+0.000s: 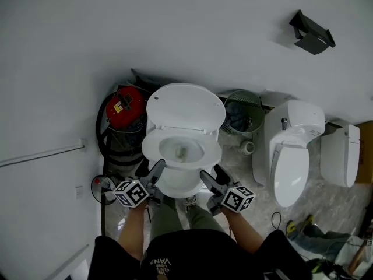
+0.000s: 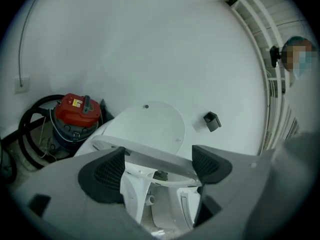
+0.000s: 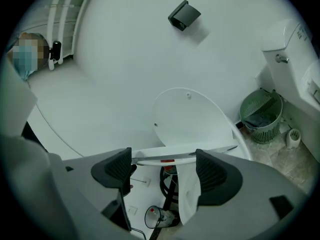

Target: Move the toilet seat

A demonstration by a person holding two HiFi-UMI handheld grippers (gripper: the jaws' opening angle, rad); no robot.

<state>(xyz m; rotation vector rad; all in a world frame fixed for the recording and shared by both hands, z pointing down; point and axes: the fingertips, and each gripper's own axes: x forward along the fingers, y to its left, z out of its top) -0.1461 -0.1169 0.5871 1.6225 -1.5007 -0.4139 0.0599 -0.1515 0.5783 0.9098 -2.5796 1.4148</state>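
Observation:
A white toilet stands against the wall with its lid [image 1: 185,107] upright. The seat ring [image 1: 182,150] is tilted up off the bowl at its front. My left gripper [image 1: 150,169] is at the ring's front left and my right gripper [image 1: 214,177] at its front right. In the left gripper view the seat [image 2: 145,159] runs edge-on across the wide gap of the left gripper [image 2: 157,166], below the lid [image 2: 150,126]. The right gripper view has the seat [image 3: 185,154] crossing the right gripper [image 3: 164,166] the same way. Neither gripper's pads press on it.
A red vacuum cleaner [image 1: 123,108] with a black hose stands left of the toilet. A green mesh bin [image 1: 243,112] sits to its right, then a second toilet [image 1: 289,150] and a third fixture [image 1: 341,154]. A black holder [image 1: 312,32] hangs on the wall.

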